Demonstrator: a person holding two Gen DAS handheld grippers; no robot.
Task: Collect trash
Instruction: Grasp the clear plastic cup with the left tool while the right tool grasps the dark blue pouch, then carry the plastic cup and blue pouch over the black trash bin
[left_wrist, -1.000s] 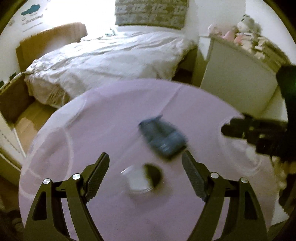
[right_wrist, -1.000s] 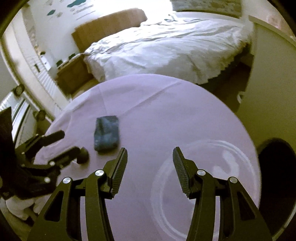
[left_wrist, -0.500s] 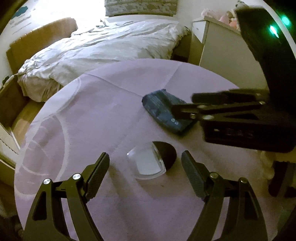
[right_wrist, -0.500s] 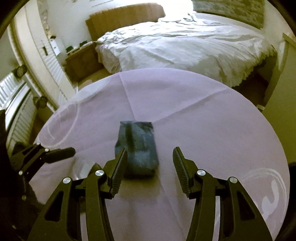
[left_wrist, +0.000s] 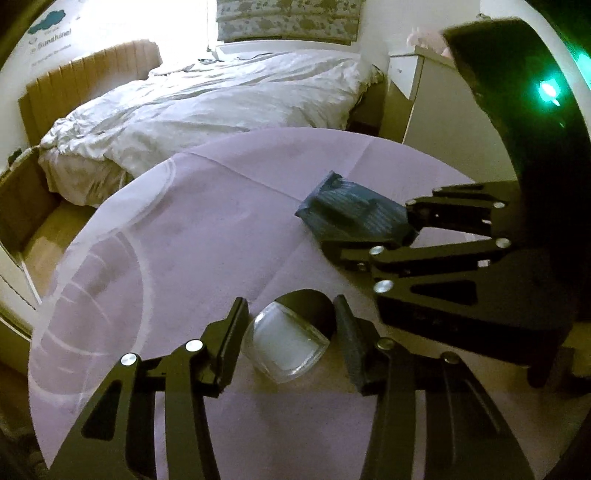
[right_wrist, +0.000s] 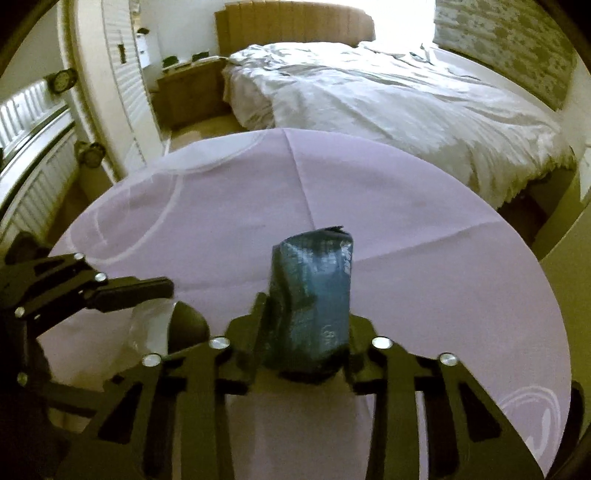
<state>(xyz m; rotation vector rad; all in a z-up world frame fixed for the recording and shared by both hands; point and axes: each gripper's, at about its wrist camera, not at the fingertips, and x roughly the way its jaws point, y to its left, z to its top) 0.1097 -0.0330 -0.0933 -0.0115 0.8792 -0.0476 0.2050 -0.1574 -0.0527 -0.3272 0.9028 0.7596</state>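
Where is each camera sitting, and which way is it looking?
Left wrist: sits on the left gripper, looking down over the purple table toward the bed; its closing fingers flank a clear cup.
Right wrist: sits on the right gripper, looking down the table toward the bed; its closing fingers press a blue wrapper.
Shared: table, bed, cup, wrapper, and each sees the other gripper. No hands show.

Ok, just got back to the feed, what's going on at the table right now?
A person is working both handheld grippers over the purple-clothed round table, collecting trash. The right gripper is closing around the crumpled blue wrapper, which sits between its fingers. The left gripper is closing around a clear plastic lid-like piece beside a dark round object. Neither item looks lifted yet.
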